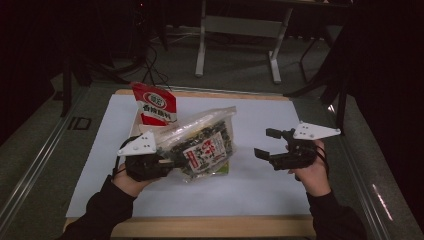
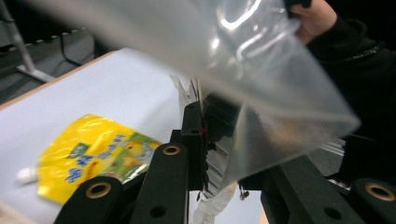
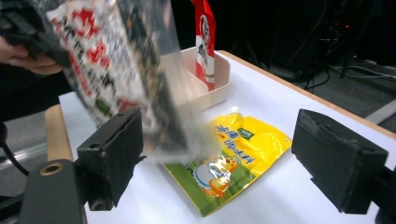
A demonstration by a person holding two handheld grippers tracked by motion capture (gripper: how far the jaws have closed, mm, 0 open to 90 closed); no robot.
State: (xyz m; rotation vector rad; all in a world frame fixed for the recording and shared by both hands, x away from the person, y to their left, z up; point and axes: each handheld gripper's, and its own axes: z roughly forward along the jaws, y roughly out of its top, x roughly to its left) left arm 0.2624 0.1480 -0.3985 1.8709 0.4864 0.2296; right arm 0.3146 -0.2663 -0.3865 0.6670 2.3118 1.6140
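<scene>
A: Start with the biggest thing. The table (image 1: 260, 195) carries a white sheet, and above it hangs the clear bag of seaweed snacks (image 1: 202, 142), lifted off the surface at the left of the middle.

B: Held by what?

A: By the left claw (image 1: 167, 162) alone. Its jaws are closed tight on the bag's lower edge, and in the left gripper view the plastic film (image 2: 261, 93) fans out from between them. The right claw (image 1: 265, 145) stands wide apart with nothing between its jaws, well to the right of the bag.

B: So 1 pinch on a floppy bag. What is the risk?

A: I judge the film could slide out of that thin pinch, since the contents' weight hangs to 1 side. The bag would then drop onto the yellow pouch (image 3: 233, 158) lying flat below it.

B: Anything else nearby?

A: The red packet (image 1: 155, 105) stands upright in the white tray (image 3: 212, 77) at the back. A swing of the bag could tip it over.

B: And the smallest worry?

A: The pouch's white spout (image 2: 25, 175): a falling bag could knock the pouch toward the table's edge.
</scene>
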